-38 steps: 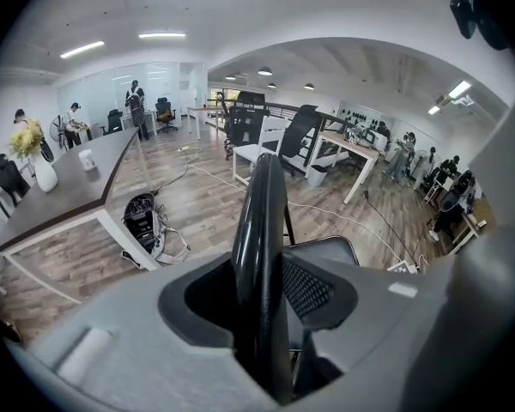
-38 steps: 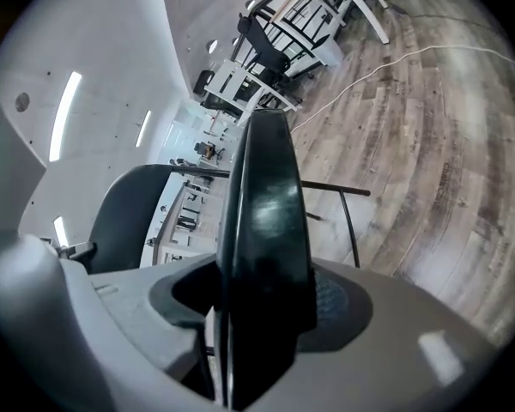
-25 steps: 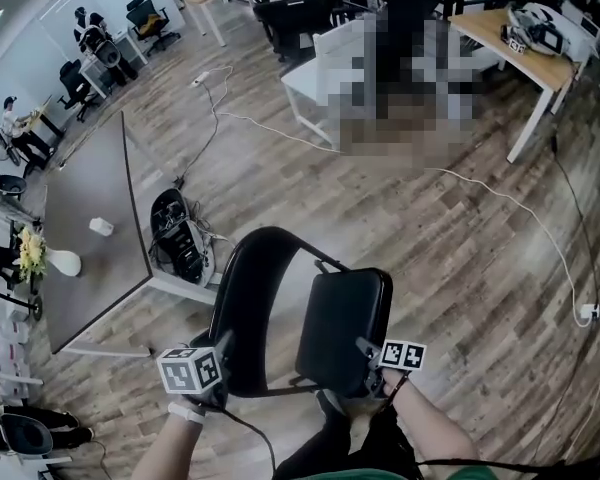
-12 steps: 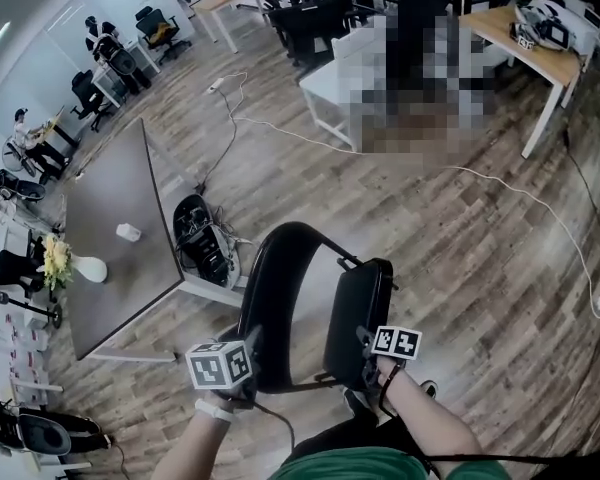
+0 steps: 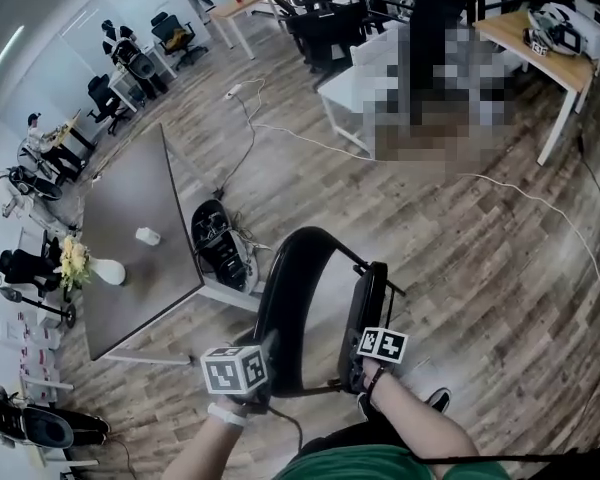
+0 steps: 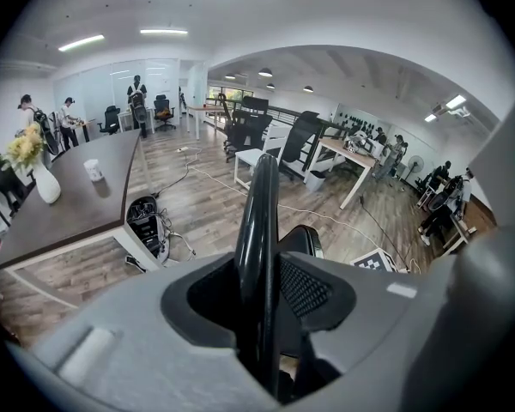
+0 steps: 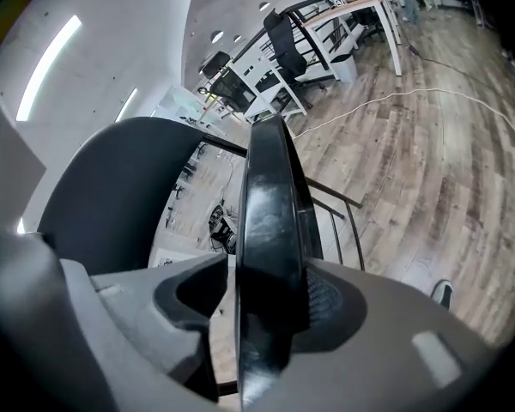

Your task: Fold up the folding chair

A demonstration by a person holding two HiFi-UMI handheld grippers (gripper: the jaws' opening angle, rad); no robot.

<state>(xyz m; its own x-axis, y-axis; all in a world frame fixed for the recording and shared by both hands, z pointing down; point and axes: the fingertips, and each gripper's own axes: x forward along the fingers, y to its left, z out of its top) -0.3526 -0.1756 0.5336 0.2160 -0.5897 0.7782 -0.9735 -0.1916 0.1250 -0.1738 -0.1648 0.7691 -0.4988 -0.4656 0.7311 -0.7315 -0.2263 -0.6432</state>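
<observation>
A black folding chair stands on the wood floor right in front of me. In the head view its curved backrest (image 5: pixel 292 303) is upright and the seat (image 5: pixel 368 313) is tipped up almost vertical, close beside it. My left gripper (image 5: pixel 263 360) is shut on the backrest's lower edge, which runs up between the pads as a thin black edge (image 6: pixel 259 204). My right gripper (image 5: pixel 363 366) is shut on the seat's front edge (image 7: pixel 270 221). Both pairs of jaws have just been closing a little on these parts. The chair's legs are hidden.
A grey table (image 5: pixel 130 208) with a white cup (image 5: pixel 148 236) and a vase of flowers (image 5: pixel 105 271) stands at the left. A computer case (image 5: pixel 218 240) lies by its leg. A white cable (image 5: pixel 540 203) crosses the floor. White bench (image 5: pixel 355 88) and wooden desk (image 5: pixel 540 43) stand farther off.
The seat has swung up from slanted to nearly vertical, toward the backrest. My right gripper moved left and up with it. The left gripper rose slightly on the backrest.
</observation>
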